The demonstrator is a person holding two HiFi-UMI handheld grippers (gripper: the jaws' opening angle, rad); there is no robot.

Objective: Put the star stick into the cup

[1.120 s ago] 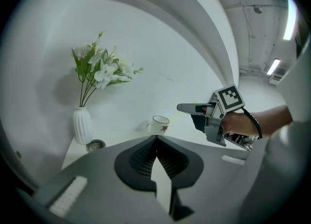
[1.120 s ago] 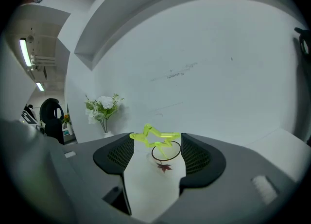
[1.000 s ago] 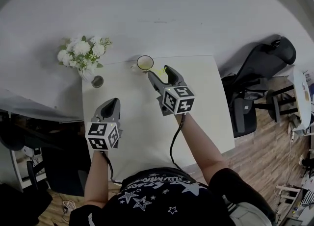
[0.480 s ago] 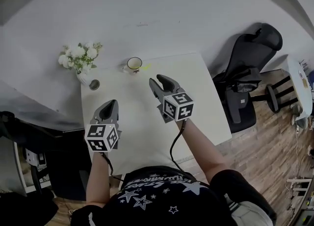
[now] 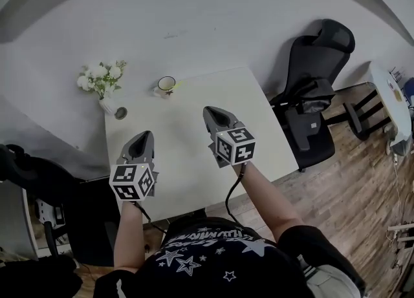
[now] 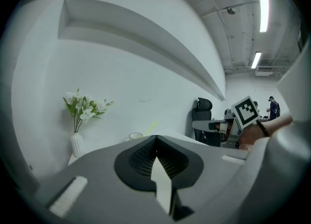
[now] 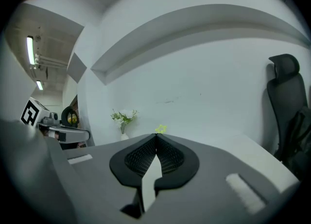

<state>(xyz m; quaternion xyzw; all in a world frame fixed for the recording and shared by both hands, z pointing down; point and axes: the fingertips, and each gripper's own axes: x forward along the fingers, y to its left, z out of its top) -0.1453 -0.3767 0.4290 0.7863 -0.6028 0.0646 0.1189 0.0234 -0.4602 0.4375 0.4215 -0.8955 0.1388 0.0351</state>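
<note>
A white cup [image 5: 166,84] stands at the table's far edge, and the yellow star stick [image 5: 177,84] leans out of it to the right. From the left gripper view, the cup [image 6: 136,135] and the slanting stick [image 6: 151,126] show just over the jaws. Only the star [image 7: 161,129] peeks above the jaws in the right gripper view. My right gripper [image 5: 210,110] hovers over the table's middle, well back from the cup, shut and holding nothing. My left gripper [image 5: 145,135] is shut and empty too, near the table's left side.
A white vase of flowers [image 5: 102,82] stands at the far left corner, with a small dark round object [image 5: 121,113] beside it. A black office chair [image 5: 312,96] stands right of the white table [image 5: 187,161]. A wall rises just behind the table.
My right gripper has drawn back from the cup toward the person and its jaws have closed with nothing in them. The stick stays in the cup. The left gripper has barely moved.
</note>
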